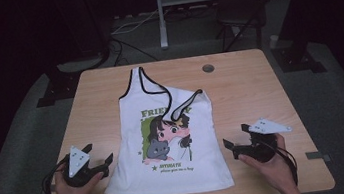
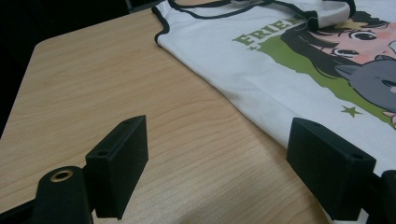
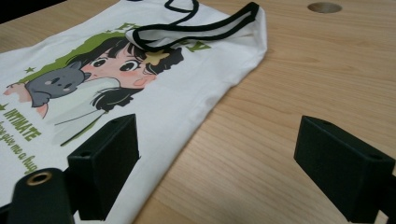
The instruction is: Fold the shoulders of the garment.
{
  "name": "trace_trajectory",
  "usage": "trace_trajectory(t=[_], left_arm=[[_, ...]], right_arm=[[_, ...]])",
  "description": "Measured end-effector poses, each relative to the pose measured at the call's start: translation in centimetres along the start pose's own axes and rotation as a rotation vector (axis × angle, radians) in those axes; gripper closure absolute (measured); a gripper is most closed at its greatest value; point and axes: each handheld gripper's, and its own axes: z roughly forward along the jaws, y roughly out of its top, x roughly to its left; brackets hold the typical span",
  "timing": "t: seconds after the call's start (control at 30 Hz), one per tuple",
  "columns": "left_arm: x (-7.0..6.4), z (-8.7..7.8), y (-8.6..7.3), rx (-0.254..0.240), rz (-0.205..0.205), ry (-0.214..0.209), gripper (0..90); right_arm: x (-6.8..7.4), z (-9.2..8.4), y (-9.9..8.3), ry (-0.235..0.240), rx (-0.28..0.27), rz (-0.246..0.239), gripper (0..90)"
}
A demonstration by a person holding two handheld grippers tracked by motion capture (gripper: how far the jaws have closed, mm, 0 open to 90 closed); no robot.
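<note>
Both grippers, left gripper (image 1: 99,163) and right gripper (image 1: 231,145), flank the tank top (image 1: 166,143) mid-table (image 1: 240,93), jaws wide, holding nothing. Looks like folding's about to start; next, each should pinch the nearest hem corner.

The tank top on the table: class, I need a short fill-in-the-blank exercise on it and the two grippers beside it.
1. The white tank top lies flat on a ____ table.
2. Its straps are edged in ____ trim.
3. The jaws of the left gripper and the right gripper both stand ____.
4. The round hole in the table lies nearer the ____ gripper.

Missing words: wooden; black; open; right
</note>
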Motion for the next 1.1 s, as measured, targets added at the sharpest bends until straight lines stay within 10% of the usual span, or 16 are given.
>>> trace_trajectory(t=[0.33, 0.6, 1.1], left_arm=[[0.6, 0.0, 0.2, -0.023, -0.031, 0.008, 20.6], [1.5, -0.1, 4.4, -0.109, -0.075, -0.032, 20.6], [5.3, 9.1, 14.1, 0.018, -0.262, -0.250, 20.6]], right_arm=[[-0.4, -1.1, -1.3, -0.025, -0.023, 0.016, 13.2], [-0.8, -2.1, -1.8, -0.036, -0.059, 0.029, 13.3], [-1.2, -2.4, -2.6, -0.028, -0.080, 0.034, 13.3]])
